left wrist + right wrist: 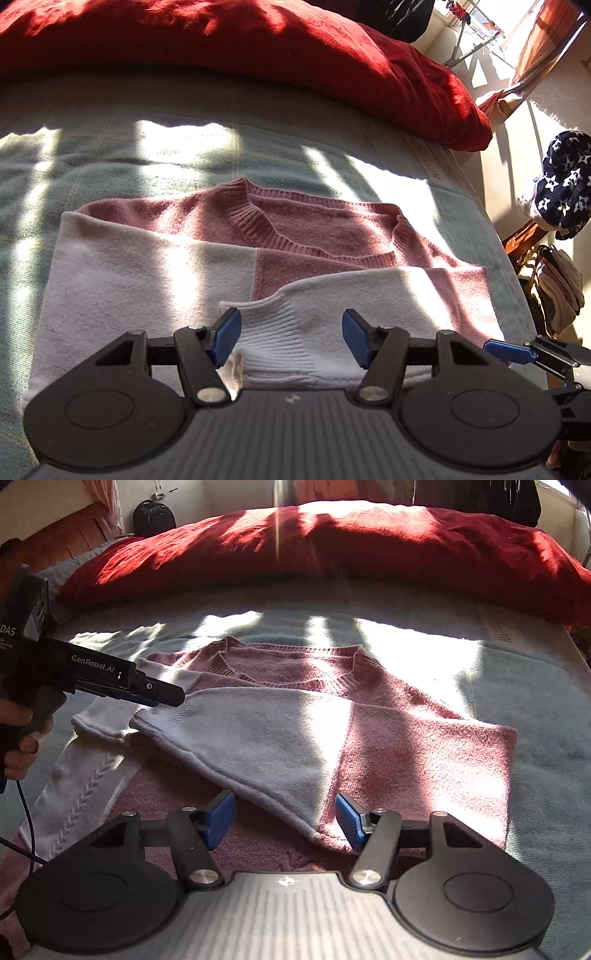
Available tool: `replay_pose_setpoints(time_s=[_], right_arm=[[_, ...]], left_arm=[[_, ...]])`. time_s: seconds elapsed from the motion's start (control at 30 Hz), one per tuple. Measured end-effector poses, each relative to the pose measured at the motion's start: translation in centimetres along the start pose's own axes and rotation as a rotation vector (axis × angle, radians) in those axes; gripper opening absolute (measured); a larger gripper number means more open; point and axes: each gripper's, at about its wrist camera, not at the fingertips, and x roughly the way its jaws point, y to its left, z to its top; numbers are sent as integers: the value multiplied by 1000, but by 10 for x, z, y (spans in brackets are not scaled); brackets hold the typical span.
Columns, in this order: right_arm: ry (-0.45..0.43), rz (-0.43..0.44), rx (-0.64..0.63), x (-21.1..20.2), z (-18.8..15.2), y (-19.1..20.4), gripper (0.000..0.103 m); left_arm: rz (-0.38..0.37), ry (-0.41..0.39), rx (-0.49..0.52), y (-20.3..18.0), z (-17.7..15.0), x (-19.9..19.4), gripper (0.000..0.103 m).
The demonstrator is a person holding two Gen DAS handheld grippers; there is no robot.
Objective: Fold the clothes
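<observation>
A pink and white knit sweater [317, 229] lies flat on the bed, neckline away from me, both sleeves folded across its body. My left gripper [290, 338] is open, its blue pads on either side of the ribbed white sleeve cuff [280, 347], which it does not pinch. In the right wrist view the sweater [406, 746] fills the middle. My right gripper [284, 821] is open above the folded white sleeve's lower edge [258, 775]. The left gripper [162, 696] shows at the left, over the cuff.
The bed has a pale green blanket [110, 155] [535, 701]. A red pillow [258, 48] [332, 550] lies across the far side. Beside the bed on the right are a star-patterned dark cloth [565, 177] and stacked clothes [557, 291]. A black bag [153, 517] stands far left.
</observation>
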Motion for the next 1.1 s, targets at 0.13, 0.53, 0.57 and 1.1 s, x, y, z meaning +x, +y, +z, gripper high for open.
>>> replay_pose_setpoints(time_s=[0.13,0.53,0.57,1.1], right_arm=[[74,-103,105,9,-14,-27,65],[62,-18,133,-7,-30,-12,72],[66,-15,136,-7,-32,-11,72],[40,-22,163,-19,-33,-16,72]], left_arm=[[46,16,-46,7,-4,1,61],[43,29,-131,14,-10,14,58],[45,26,-109,11,-8,15,58],[110,-116,114,-22,19,7,14]])
